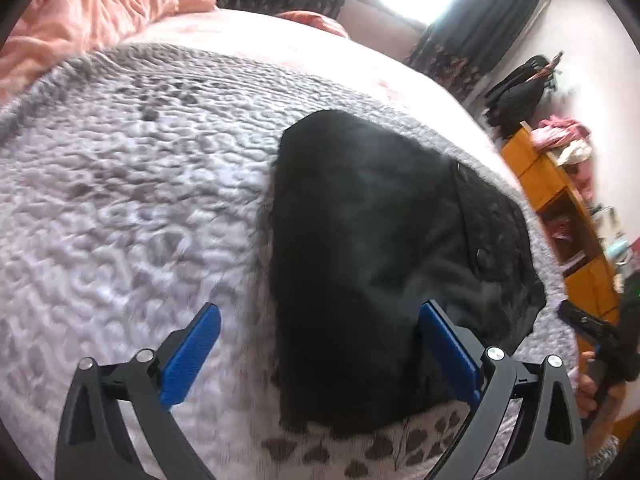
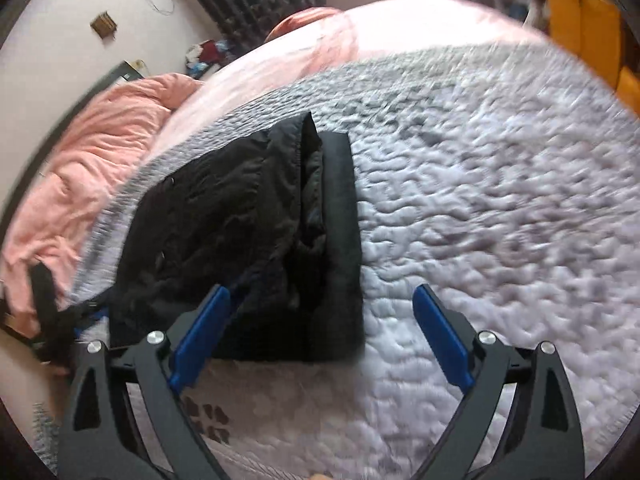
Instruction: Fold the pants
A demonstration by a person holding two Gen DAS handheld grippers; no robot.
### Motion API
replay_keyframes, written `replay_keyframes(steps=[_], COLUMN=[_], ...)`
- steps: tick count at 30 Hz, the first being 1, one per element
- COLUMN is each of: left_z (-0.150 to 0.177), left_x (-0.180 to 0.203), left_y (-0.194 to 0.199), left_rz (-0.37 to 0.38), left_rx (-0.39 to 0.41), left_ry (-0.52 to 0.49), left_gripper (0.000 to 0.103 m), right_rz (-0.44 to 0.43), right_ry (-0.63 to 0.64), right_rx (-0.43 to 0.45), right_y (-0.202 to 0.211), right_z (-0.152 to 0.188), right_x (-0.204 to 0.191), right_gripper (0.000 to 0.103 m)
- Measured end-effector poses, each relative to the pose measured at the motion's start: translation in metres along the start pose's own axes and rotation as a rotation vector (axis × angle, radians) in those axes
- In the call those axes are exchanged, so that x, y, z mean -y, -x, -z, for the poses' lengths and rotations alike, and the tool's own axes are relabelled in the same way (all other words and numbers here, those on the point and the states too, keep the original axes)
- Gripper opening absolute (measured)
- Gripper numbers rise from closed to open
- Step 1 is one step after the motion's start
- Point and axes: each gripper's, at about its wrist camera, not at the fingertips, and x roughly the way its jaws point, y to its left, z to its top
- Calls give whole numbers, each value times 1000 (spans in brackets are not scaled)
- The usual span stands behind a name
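Though both claws hang over the bed, neither grips anything: the left claw (image 1: 320, 344) stands spread wide, one blue pad over the grey blanket (image 1: 120, 200) and the other over the near part of the pants (image 1: 372, 248), with no cloth pinched between them. The right claw (image 2: 322, 328) is likewise released, its left pad over the near edge of the pants (image 2: 248, 232) and its right pad over bare blanket (image 2: 500, 180).

One pair of black pants lies on the blanket as a compact stack, folded over itself so that several layers show at its edge in the right wrist view, the lowest layer sticking out a little as a flat band on the right. The bundle sits flat with nothing holding it, which reads as a fold just laid down and let go; the wide jaws suit that, since open pads cannot drag the cloth when lifted away. Whether another fold is meant, I cannot tell, but the bundle already looks small and tidy.

By count: two claws, one pair of pants, one grey blanket, one pink duvet (image 2: 100, 152) bunched at the far side of the bed. A hand (image 1: 596, 384) with the other tool shows at the right edge of the left wrist view.
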Motion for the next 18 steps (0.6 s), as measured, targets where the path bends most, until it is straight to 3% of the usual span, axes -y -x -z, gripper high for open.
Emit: replay_keyframes(steps=[6, 9, 18], left_z=[18, 26, 32], left_x=[14, 22, 34], left_y=[24, 37, 55], left_rz=[-67, -131, -236], left_rx=[13, 52, 89], left_ry=[-4, -55, -141], left_gripper=[99, 99, 99], right_rz=[151, 213, 230], right_ry=[55, 69, 79], right_rx=[44, 58, 63], right_y=[21, 27, 42], right_z=[21, 29, 44], right_x=[-34, -46, -66], right_gripper=[98, 98, 98])
